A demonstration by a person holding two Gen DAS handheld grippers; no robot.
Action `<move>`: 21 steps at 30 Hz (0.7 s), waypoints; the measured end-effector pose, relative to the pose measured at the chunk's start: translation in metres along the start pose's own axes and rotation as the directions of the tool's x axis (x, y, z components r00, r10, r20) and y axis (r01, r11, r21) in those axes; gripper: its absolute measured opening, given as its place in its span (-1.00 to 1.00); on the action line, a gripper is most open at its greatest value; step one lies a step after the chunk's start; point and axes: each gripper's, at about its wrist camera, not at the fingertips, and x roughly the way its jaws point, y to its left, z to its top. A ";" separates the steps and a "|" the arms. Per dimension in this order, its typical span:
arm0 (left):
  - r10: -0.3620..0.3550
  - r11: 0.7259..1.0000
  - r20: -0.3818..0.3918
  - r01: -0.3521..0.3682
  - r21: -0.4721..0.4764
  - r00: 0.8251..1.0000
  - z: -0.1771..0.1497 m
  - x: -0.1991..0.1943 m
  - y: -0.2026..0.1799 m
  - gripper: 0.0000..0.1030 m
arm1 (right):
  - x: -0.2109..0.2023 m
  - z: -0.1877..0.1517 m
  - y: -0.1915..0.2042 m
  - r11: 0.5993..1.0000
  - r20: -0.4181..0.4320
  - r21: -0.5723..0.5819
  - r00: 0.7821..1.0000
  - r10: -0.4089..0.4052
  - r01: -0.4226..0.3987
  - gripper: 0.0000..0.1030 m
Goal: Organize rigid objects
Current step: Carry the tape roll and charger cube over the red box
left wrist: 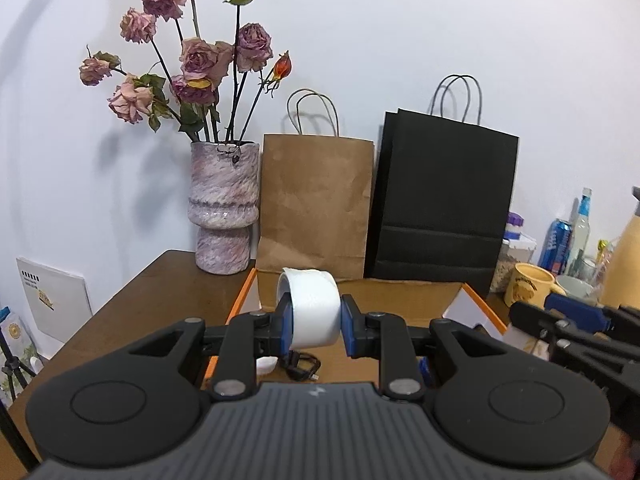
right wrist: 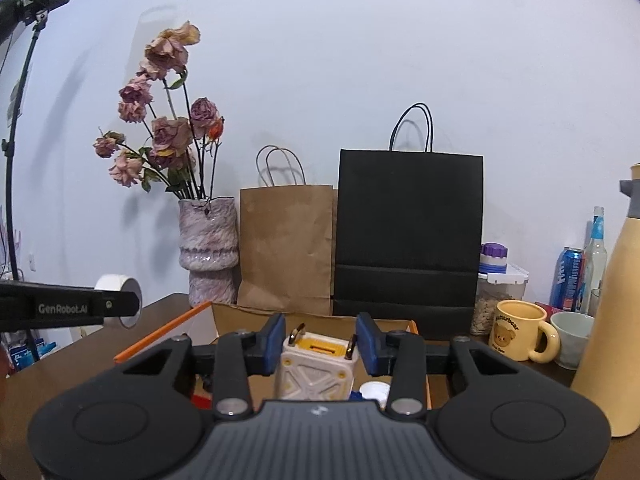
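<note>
From the left wrist, the left gripper [left wrist: 313, 320] has its jaws clenched on a white tape roll [left wrist: 312, 308], held on edge above the open box [left wrist: 416, 300] with the orange rim. A black cable [left wrist: 301, 365] lies on the box floor below. Behind the box a vase [left wrist: 223, 208] of dried roses, a brown bag [left wrist: 316, 204] and a black bag [left wrist: 444, 200] stand against the wall on the desk [left wrist: 160, 300]; the right gripper [left wrist: 576, 320] shows at the right edge. From the right wrist, the right gripper [right wrist: 320, 344] grasps a white and yellow plug adapter [right wrist: 316, 364] between its blue pads, prongs up, over the box [right wrist: 320, 318]. A yellow mug [right wrist: 520, 334] sits on the desk to the right, beside a bowl [right wrist: 572, 336] and a tall cream bottle [right wrist: 616, 320].
</note>
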 end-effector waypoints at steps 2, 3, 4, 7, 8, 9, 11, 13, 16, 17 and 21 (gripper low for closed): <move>0.001 1.000 -0.005 -0.002 -0.023 1.000 0.005 0.012 -0.001 -0.52 | 0.016 0.003 0.000 1.000 -0.009 0.003 1.000 -0.002 0.002 -0.27; 0.001 1.000 -0.005 -0.001 -0.029 1.000 0.008 0.017 -0.001 -0.52 | 0.024 0.004 0.000 1.000 -0.012 0.007 1.000 -0.004 0.004 -0.27; 0.003 1.000 -0.004 -0.003 -0.031 1.000 0.009 0.023 -0.002 -0.52 | 0.032 0.005 -0.001 1.000 -0.014 0.013 1.000 -0.004 0.004 -0.27; 0.009 1.000 -0.011 -0.009 -0.026 1.000 0.012 0.039 -0.002 -0.53 | 0.054 0.006 -0.004 1.000 -0.025 0.022 1.000 -0.005 0.006 -0.27; 0.012 1.000 -0.017 -0.012 -0.026 1.000 0.013 0.046 -0.001 -0.53 | 0.062 0.005 -0.005 1.000 -0.031 0.025 1.000 -0.006 0.007 -0.27; 0.015 1.000 -0.024 -0.015 -0.024 1.000 0.013 0.051 -0.001 -0.53 | 0.069 0.005 -0.007 1.000 -0.037 0.030 0.999 -0.006 0.007 -0.27; 0.020 0.999 -0.042 -0.021 -0.025 0.999 0.014 0.064 0.000 -0.53 | 0.082 0.003 -0.010 0.999 -0.052 0.036 0.999 -0.005 0.007 -0.27; 0.025 0.999 -0.058 -0.026 -0.023 0.998 0.015 0.076 0.001 -0.53 | 0.094 0.002 -0.014 0.999 -0.066 0.038 0.998 -0.008 0.011 -0.27; 0.030 0.999 -0.071 -0.032 -0.018 0.997 0.016 0.089 0.003 -0.53 | 0.106 0.001 -0.016 0.999 -0.078 0.033 0.997 -0.009 0.012 -0.27; 0.033 0.999 -0.074 -0.035 -0.016 0.997 0.016 0.094 0.003 -0.53 | 0.109 0.001 -0.017 0.999 -0.080 0.031 0.997 -0.010 0.012 -0.27; 0.044 0.999 -0.085 -0.046 -0.015 0.995 0.018 0.108 0.006 -0.53 | 0.123 0.001 -0.019 1.000 -0.087 0.024 0.996 -0.011 0.013 -0.27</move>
